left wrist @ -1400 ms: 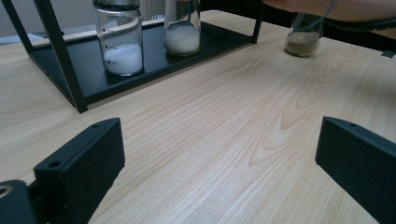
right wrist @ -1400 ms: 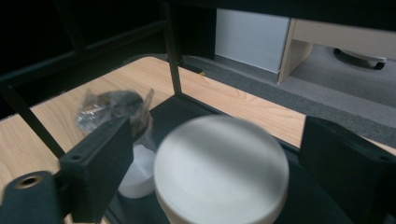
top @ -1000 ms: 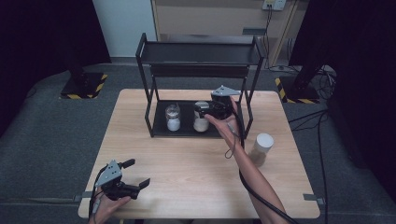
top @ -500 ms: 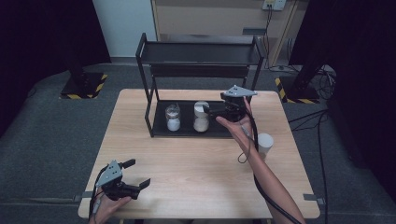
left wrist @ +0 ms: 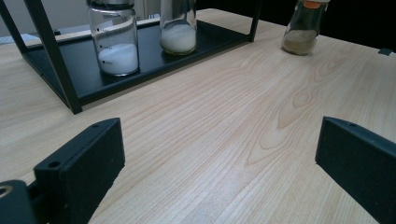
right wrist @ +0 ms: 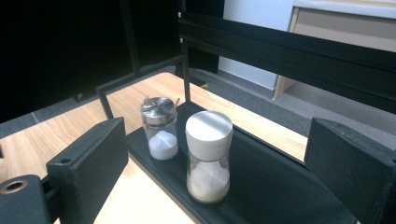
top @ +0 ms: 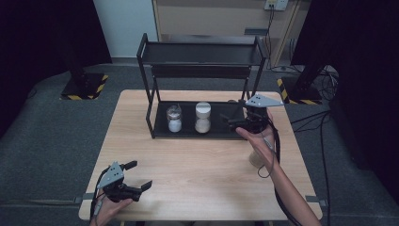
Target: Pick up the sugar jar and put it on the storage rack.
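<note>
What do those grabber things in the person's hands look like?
Each one is a black hand-held tool. The left gripper and the right gripper both end in two flat, blocky black jaws with small screw holes, and each carries a grey three-cornered plate on top. A thin black cable trails from each, looping down by the forearm. No sleeves show on the forearms.

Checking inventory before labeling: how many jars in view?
3. Two stand on the rack's bottom shelf: a metal-lidded jar on the left and a white-capped jar beside it. A third jar stands on the table right of the rack, largely hidden behind the right hand in the high view.
</note>
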A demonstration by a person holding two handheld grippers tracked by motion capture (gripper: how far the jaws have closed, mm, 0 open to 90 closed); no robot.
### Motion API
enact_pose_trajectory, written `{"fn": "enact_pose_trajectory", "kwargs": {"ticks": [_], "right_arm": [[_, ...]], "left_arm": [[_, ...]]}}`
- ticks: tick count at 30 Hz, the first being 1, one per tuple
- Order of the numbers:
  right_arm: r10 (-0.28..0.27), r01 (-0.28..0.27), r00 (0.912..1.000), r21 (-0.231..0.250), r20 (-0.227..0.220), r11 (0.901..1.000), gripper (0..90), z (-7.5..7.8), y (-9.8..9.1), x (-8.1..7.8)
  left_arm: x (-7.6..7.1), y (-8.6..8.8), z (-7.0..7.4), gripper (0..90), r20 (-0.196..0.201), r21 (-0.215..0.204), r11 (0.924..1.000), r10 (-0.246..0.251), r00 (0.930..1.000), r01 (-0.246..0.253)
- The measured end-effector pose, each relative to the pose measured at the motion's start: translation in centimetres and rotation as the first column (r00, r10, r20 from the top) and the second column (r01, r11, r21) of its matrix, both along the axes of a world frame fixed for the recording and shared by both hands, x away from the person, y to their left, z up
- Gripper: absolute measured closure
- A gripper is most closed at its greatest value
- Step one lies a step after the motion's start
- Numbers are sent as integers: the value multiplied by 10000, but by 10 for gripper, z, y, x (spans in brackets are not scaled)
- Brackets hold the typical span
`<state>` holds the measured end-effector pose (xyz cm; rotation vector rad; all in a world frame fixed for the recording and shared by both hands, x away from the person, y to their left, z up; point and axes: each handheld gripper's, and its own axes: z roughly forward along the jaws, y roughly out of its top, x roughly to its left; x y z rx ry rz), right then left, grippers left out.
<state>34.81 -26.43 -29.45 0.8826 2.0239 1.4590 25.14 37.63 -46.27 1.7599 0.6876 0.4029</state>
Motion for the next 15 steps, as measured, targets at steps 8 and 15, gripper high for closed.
{"fn": "enact_pose_trajectory", "kwargs": {"ticks": [8,15], "right_arm": [[39,-40,9997,40,230,10000,47,-1,-19,-31],[-48,39,9990,206,437,9998,34,-9,-42,-61]], "left_arm": [[0,0,0,5,7,8,10000,11,10000,-11],[0,-1,0,5,31,11,10000,-75,10000,75]]}}
